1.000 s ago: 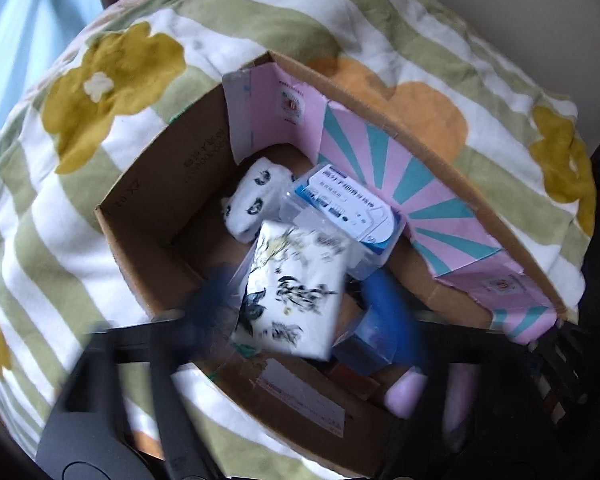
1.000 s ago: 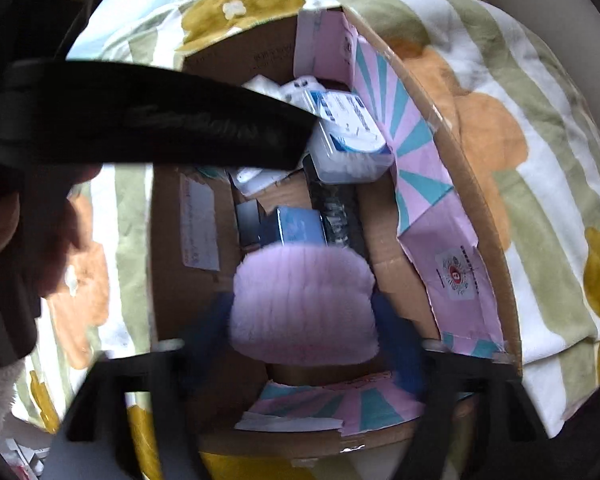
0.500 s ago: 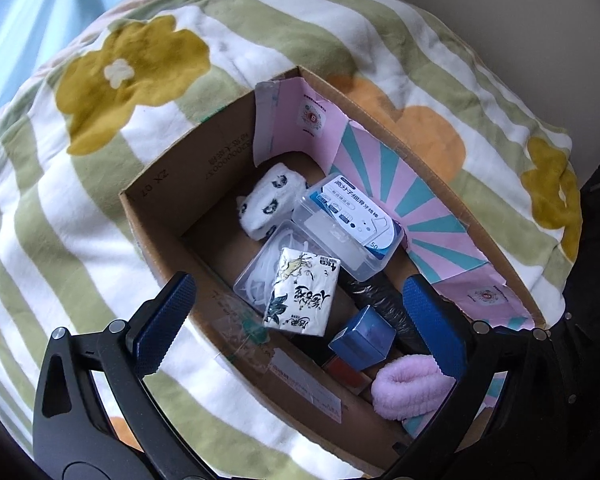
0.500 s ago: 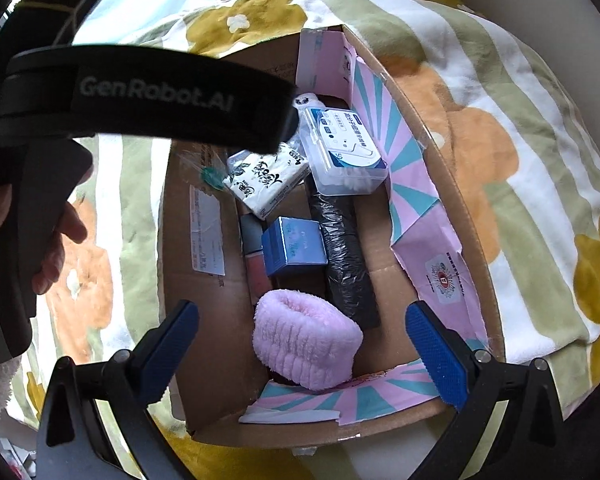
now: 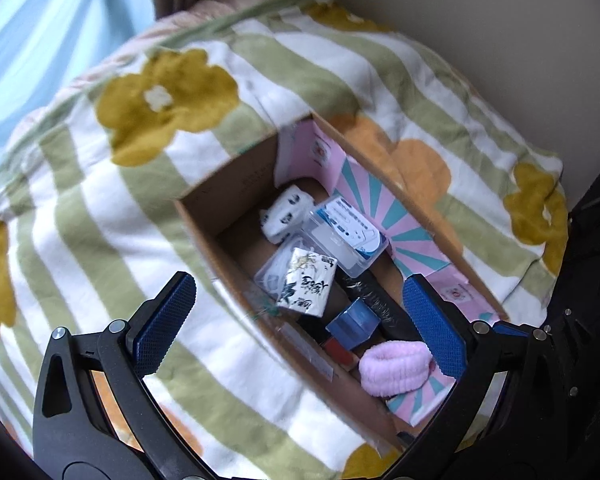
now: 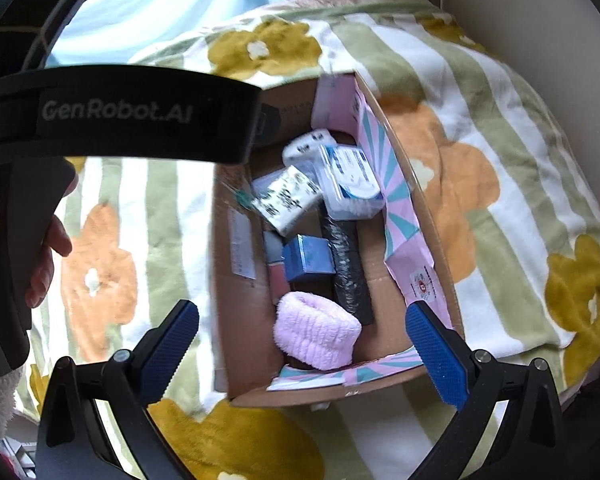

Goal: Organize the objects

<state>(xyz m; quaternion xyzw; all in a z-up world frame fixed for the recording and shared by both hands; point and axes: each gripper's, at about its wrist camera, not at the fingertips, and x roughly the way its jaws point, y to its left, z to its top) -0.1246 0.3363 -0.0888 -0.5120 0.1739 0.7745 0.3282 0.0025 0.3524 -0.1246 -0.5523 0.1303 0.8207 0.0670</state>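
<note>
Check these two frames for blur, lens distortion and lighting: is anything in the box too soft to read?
Left wrist view: strong fisheye bending, slight motion blur on the blanket, box contents fairly sharp, soft daylight, no glare. Right wrist view: more motion blur; print on the tissue pack and the clear plastic case is unreadable, and the other handheld gripper's body blocks the upper left.

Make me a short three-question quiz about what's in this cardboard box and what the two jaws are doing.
1. True or false: the pink fluffy band lies inside the cardboard box.
2. Which touches the blue cube? A) black roll B) panda-print roll
3. Fill in: the left gripper and right gripper both stand ____ and hold nothing.

Key: 1 true; 2 A; 3 open.
</note>
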